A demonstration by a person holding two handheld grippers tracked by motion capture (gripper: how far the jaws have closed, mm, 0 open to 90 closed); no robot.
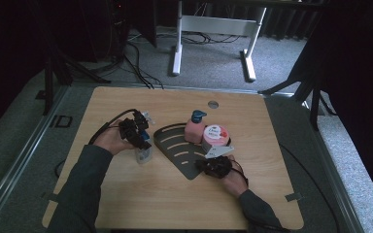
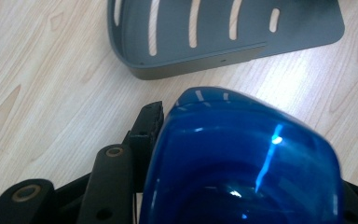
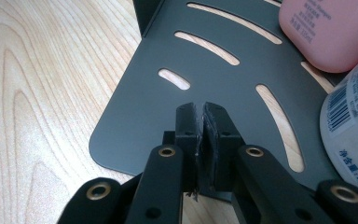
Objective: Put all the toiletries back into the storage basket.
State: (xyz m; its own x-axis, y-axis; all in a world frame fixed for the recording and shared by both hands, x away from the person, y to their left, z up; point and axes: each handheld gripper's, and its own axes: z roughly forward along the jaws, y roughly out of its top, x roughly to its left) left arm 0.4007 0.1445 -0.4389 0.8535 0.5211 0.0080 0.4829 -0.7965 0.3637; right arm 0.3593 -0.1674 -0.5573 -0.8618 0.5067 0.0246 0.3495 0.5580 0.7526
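A dark grey slotted tray (image 1: 174, 145) lies mid-table. On its far part stand a pink pump bottle (image 1: 194, 130) and a white jar with a pink lid (image 1: 215, 136). My left gripper (image 1: 143, 141), left of the tray, is shut on a clear bottle (image 1: 144, 155). The bottle's glossy blue cap (image 2: 242, 158) sits between the jaws, one finger (image 2: 145, 126) against its side, with the tray (image 2: 214, 28) beyond. My right gripper (image 1: 210, 164) is at the tray's near corner. Its jaws (image 3: 200, 112) are pinched together on the tray's edge (image 3: 140, 112), near the pink bottle (image 3: 326, 32) and jar (image 3: 354, 116).
The wooden table (image 1: 126, 204) has a small round hole (image 1: 213, 104) near its far edge. Bare wood lies on the near side and at the right. Beyond the table, on the carpet, stand a white desk frame (image 1: 213, 24), dark stands and cables.
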